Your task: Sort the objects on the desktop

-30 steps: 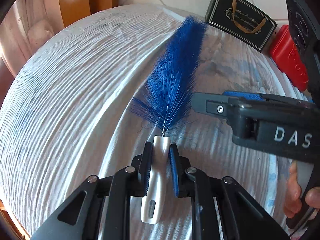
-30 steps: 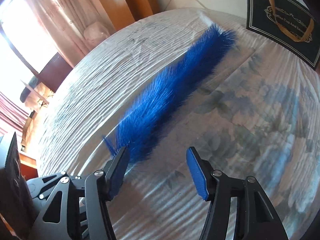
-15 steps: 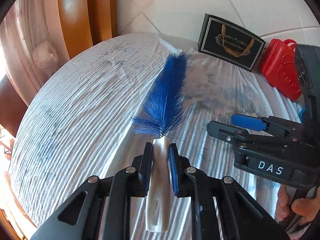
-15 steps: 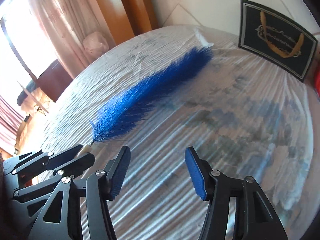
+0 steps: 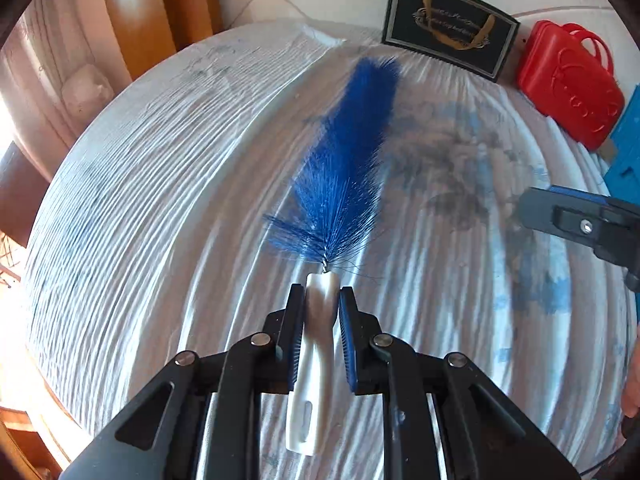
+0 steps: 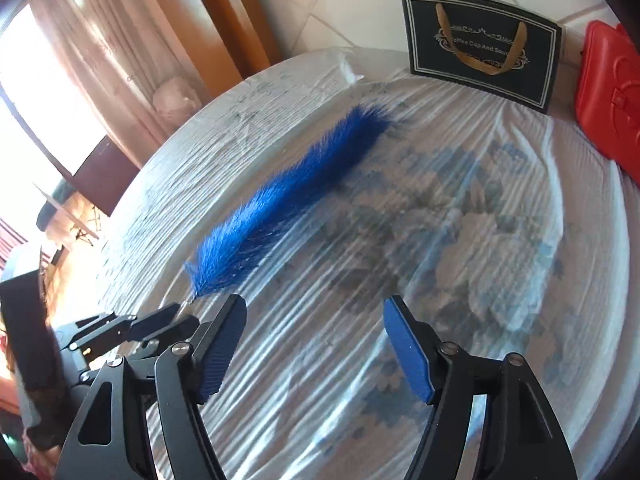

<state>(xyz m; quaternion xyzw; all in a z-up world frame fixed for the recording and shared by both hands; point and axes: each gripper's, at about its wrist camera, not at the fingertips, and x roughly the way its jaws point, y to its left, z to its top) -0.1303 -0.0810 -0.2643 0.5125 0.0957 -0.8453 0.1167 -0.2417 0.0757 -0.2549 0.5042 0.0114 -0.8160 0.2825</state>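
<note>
We hold the blue brush [image 5: 344,168] by its white handle [image 5: 316,320] in our left gripper [image 5: 319,320], squeezed tight. It hangs over the tabletop [image 5: 140,220], pointing at the black box [image 5: 448,26]. It is long and fluffy. Our right gripper [image 6: 316,350] is wide apart, holding nothing. Sorting has only begun, we think.

The right claw [image 5: 560,216] has moved away to the right. A second ago it sat right next to the blue brush [image 5: 344,168]; now it is well apart from it, at the edge of the left view. Both claws have pulled back from the wall, so the black bag [image 5: 448,26] looks farther off. More of the red case [image 5: 568,84] shows now. The brush tip lies farther from the bag.
</note>
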